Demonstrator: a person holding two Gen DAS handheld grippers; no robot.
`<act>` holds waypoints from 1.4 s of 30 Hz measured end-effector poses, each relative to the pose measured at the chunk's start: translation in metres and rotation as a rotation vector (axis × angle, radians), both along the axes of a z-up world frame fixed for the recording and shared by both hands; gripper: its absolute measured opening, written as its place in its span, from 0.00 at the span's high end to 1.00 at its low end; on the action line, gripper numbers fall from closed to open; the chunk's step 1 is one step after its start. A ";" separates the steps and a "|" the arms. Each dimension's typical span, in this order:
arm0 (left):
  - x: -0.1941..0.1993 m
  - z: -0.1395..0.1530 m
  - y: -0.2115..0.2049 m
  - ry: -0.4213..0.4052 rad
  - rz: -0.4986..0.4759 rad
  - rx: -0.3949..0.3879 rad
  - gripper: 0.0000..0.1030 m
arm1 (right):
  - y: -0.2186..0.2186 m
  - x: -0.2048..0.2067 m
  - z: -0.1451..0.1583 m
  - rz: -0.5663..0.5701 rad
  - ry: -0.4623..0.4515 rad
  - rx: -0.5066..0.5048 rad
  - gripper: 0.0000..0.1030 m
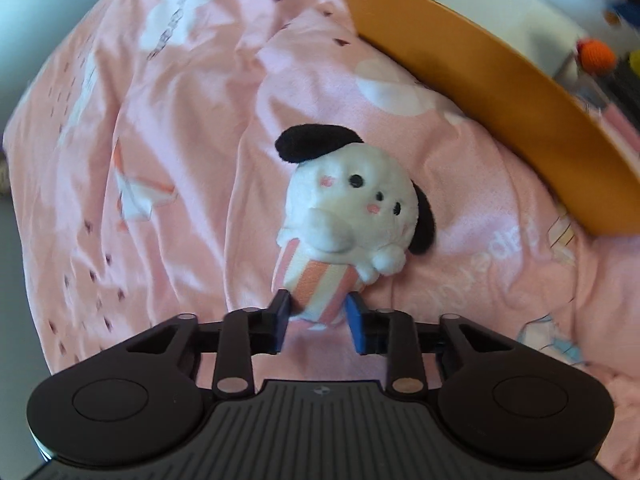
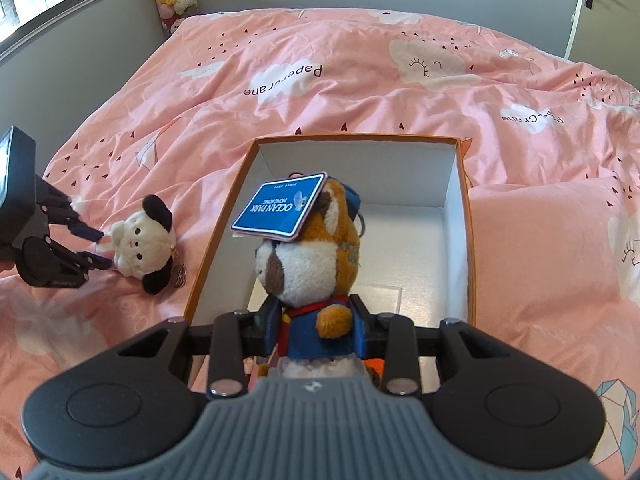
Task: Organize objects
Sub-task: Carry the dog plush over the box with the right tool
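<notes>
Gripper on our left (image 1: 320, 316) has its two fingers on both sides of the striped base of the white puppy plush (image 1: 352, 216), which lies on the pink bed cover (image 1: 160, 160) just beside the orange box (image 2: 464, 200). The pads seem to touch the fabric, but we cannot tell if they are already pressing or only closing around it.

Our right gripper (image 2: 316, 320) is clenched on the body of the brown and white plush (image 2: 308, 268), and we hold it above the near end of the box, whose white inside is mostly bare. A blue card tag (image 2: 280, 210) rests on the head of this toy.

We judge both toys to be very light and soft; they will squash under the fingers and not slip much, because the pile gives good friction. Nothing here is fragile. For the puppy, the striped base looks narrow and firm enough for a good hold. Its round head is wide, and the black ears (image 1: 316, 142) are floppy, so we would not take it there. A small metal keyring (image 2: 179, 276) hangs beside it and could catch on the cover.
</notes>
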State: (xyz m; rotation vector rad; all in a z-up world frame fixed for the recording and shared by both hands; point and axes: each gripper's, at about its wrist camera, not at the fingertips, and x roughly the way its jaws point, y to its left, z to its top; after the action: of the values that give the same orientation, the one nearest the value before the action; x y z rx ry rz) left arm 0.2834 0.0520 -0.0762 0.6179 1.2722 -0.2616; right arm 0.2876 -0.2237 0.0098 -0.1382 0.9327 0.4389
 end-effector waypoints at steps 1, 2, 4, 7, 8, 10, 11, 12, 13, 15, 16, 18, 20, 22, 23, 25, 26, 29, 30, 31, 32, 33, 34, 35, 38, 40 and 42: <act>0.000 0.005 0.002 0.006 0.033 -0.034 0.99 | -0.001 -0.002 0.000 0.001 -0.001 0.001 0.64; 0.000 0.011 0.004 0.016 0.068 -0.062 1.00 | -0.001 -0.002 0.000 0.002 -0.001 0.000 0.64; -0.003 0.015 0.006 0.081 0.090 -0.115 1.00 | -0.002 -0.004 0.000 -0.001 0.001 0.001 0.64; -0.008 0.019 0.002 0.082 0.060 -0.109 0.99 | -0.004 -0.006 0.001 0.000 -0.002 0.006 0.64; -0.010 0.022 0.000 0.060 0.030 -0.098 0.98 | -0.005 -0.007 0.000 0.001 -0.002 0.007 0.64; -0.008 0.028 -0.003 0.019 -0.005 -0.114 0.91 | -0.005 -0.007 -0.001 0.003 0.001 0.005 0.64; -0.007 0.031 -0.006 -0.002 -0.035 -0.109 0.88 | -0.005 -0.005 -0.002 0.004 0.006 0.002 0.64; -0.005 0.032 -0.011 -0.034 -0.073 -0.099 0.77 | -0.005 -0.004 -0.003 0.003 0.013 0.002 0.64; -0.004 0.033 -0.017 -0.067 -0.121 -0.079 0.68 | -0.007 -0.002 -0.005 -0.002 0.022 0.005 0.64; 0.000 0.030 -0.027 -0.087 -0.211 -0.055 0.49 | -0.010 0.004 -0.008 -0.017 0.042 0.021 0.64; 0.002 0.027 -0.031 -0.073 -0.239 -0.046 0.47 | -0.011 0.007 -0.009 -0.025 0.047 0.032 0.64; 0.009 0.018 -0.038 -0.032 -0.285 -0.011 0.42 | -0.013 0.015 -0.008 -0.033 0.045 0.052 0.64; 0.016 0.008 -0.040 -0.017 -0.298 0.033 0.41 | -0.013 0.024 -0.005 -0.037 0.028 0.059 0.64; 0.027 -0.003 -0.036 0.010 -0.276 0.042 0.41 | -0.012 0.036 -0.004 -0.042 0.021 0.058 0.64; 0.033 -0.008 -0.033 0.030 -0.259 0.033 0.40 | -0.011 0.043 -0.006 -0.046 0.027 0.057 0.64; 0.042 -0.013 -0.027 0.069 -0.229 -0.008 0.39 | -0.010 0.057 -0.013 -0.058 0.050 0.055 0.64; 0.045 -0.015 -0.026 0.083 -0.217 -0.023 0.38 | -0.009 0.064 -0.017 -0.065 0.060 0.052 0.64; 0.054 -0.019 -0.022 0.111 -0.186 -0.052 0.37 | -0.006 0.081 -0.026 -0.085 0.060 0.035 0.64; 0.057 -0.020 -0.021 0.121 -0.171 -0.063 0.37 | -0.004 0.086 -0.029 -0.091 0.058 0.028 0.64; 0.059 -0.021 -0.020 0.128 -0.161 -0.070 0.37 | -0.002 0.092 -0.031 -0.101 0.055 0.019 0.64; 0.061 -0.022 -0.020 0.137 -0.152 -0.077 0.37 | 0.000 0.097 -0.033 -0.111 0.050 0.006 0.64; 0.063 -0.023 -0.020 0.144 -0.143 -0.082 0.38 | 0.002 0.103 -0.037 -0.120 0.047 -0.010 0.64; 0.064 -0.025 -0.021 0.156 -0.145 -0.089 0.38 | 0.004 0.108 -0.040 -0.134 0.046 -0.027 0.64; 0.065 -0.026 -0.021 0.161 -0.139 -0.095 0.38 | 0.007 0.112 -0.044 -0.143 0.047 -0.042 0.64; 0.066 -0.032 -0.021 0.174 -0.125 -0.099 0.38 | 0.013 0.123 -0.055 -0.161 0.053 -0.078 0.64; 0.067 -0.034 -0.021 0.179 -0.115 -0.102 0.38 | 0.017 0.130 -0.062 -0.185 0.058 -0.111 0.64; 0.067 -0.034 -0.019 0.180 -0.106 -0.111 0.38 | 0.020 0.136 -0.069 -0.195 0.056 -0.145 0.64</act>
State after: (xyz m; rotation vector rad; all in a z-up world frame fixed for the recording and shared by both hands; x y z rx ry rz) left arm 0.3506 0.0328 -0.1102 0.5769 1.3886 -0.4813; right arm 0.4235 -0.2036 -0.0590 -0.1657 1.0227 0.1956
